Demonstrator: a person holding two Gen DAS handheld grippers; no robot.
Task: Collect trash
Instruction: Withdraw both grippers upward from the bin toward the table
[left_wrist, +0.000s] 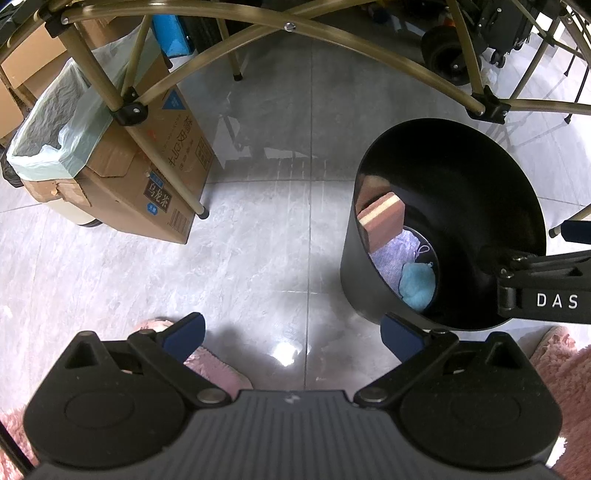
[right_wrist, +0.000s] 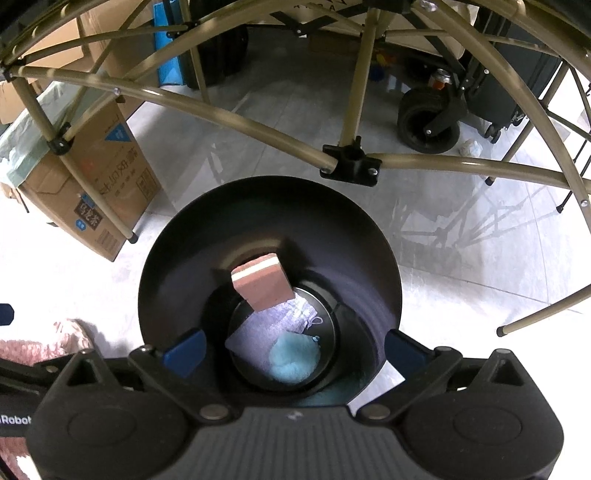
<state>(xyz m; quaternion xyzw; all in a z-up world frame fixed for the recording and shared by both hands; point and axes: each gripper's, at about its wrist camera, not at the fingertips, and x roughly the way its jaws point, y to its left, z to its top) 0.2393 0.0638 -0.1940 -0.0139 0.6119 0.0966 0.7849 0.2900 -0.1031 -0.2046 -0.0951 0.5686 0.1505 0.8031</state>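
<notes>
Right gripper (right_wrist: 293, 349) gapes over bin (right_wrist: 177, 258); sponge (right_wrist: 264, 286) inside.

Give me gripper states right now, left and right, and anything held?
Left gripper: open, empty, over bare floor beside the black bin.
Right gripper: open, empty, above the bin; pink sponge lies inside it.
</notes>
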